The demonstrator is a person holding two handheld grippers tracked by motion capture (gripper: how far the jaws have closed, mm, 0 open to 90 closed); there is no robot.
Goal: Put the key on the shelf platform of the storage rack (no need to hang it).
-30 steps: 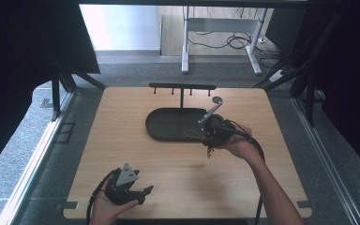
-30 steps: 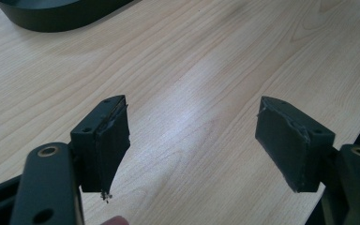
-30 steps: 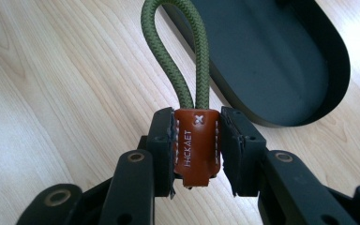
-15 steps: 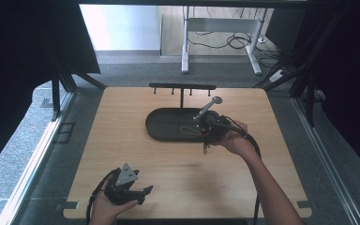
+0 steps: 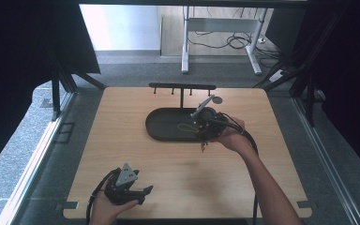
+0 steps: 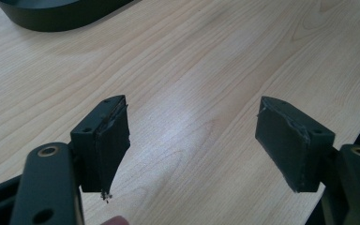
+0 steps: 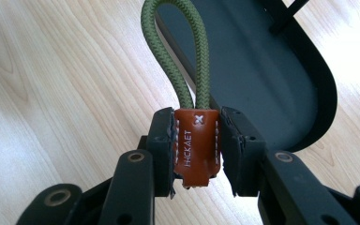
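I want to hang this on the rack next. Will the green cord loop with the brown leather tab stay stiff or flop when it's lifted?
The green cord loop will likely hold its arch: it stands up from the brown leather tab unsupported. It is probably light, being short braided cord. The right gripper pinches the tab on its flat sides, so slipping seems unlikely.

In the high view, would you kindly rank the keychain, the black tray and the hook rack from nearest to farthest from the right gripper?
1. Keychain: clamped in the right gripper.
2. Black tray: under and left of it.
3. Hook rack: beyond the tray, at the table's far edge.
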